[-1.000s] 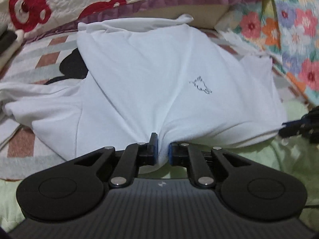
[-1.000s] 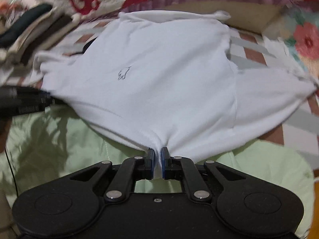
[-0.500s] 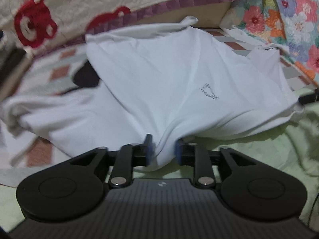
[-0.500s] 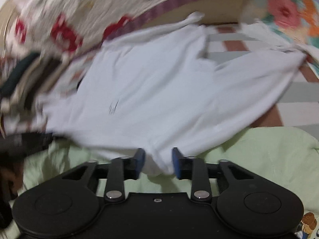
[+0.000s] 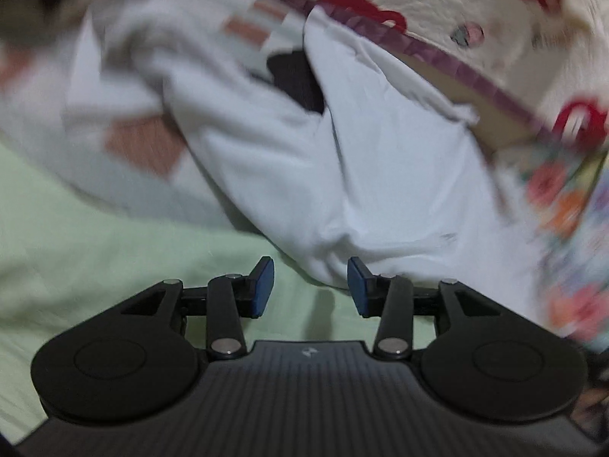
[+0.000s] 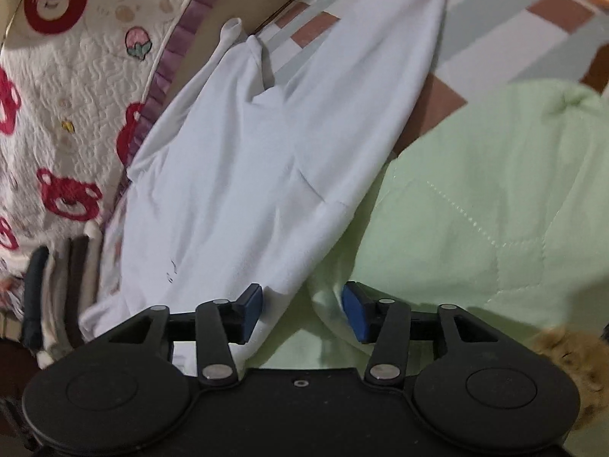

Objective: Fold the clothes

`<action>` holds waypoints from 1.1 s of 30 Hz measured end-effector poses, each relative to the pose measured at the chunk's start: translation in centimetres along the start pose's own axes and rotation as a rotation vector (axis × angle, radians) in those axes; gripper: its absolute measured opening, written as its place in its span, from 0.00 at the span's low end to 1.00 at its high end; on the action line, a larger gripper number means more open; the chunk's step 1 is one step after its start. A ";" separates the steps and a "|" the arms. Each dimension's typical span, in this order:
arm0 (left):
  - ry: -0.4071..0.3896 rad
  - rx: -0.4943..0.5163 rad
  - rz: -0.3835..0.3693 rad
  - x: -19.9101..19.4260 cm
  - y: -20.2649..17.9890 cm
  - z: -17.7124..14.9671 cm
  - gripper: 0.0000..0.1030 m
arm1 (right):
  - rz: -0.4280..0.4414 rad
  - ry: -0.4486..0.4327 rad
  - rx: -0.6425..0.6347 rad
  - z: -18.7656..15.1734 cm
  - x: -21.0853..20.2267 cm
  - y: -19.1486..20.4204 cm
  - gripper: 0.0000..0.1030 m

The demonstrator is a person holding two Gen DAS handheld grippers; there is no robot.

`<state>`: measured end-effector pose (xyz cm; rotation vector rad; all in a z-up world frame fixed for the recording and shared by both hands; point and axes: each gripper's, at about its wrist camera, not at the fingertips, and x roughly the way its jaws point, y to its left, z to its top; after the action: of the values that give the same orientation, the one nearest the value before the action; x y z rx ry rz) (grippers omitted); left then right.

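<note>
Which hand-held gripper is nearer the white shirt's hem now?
Right. The right hand-held gripper has the white shirt hem between its open fingers; the left hand-held gripper, also open, sits just short of it.

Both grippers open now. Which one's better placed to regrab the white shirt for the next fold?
Right, probably. The right gripper has the white shirt hem lying against its left pad, view sharp. The left gripper sits just short of the hem, its view motion-blurred.
</note>
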<state>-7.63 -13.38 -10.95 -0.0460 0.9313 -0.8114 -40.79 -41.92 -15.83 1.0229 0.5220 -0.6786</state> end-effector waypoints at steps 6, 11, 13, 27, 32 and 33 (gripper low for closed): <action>0.002 -0.167 -0.075 2.0 2.5 0.9 0.49 | 0.065 -0.001 0.125 -0.4 1.5 -1.6 0.59; 0.004 -0.307 -0.137 3.7 4.6 1.7 0.34 | 0.005 -0.059 0.013 0.2 0.8 -0.5 0.07; 0.009 -0.335 -0.139 4.0 5.1 1.8 0.08 | -0.019 -0.082 -0.032 0.4 0.6 0.0 0.07; 0.069 -0.409 -0.057 4.0 7.1 2.1 0.36 | 0.076 -0.152 -0.016 0.6 -0.2 -0.3 0.13; 0.058 -0.316 0.029 4.8 6.5 3.2 0.53 | 0.195 -0.101 0.092 -0.5 0.4 -1.7 0.40; 0.047 -0.267 0.061 5.2 6.0 3.7 0.61 | 0.196 -0.096 0.085 -0.6 0.7 -1.6 0.43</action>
<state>0.40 -13.53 -14.52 -0.2307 1.0764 -0.6300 -41.50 -42.15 -17.48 1.0994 0.3064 -0.5755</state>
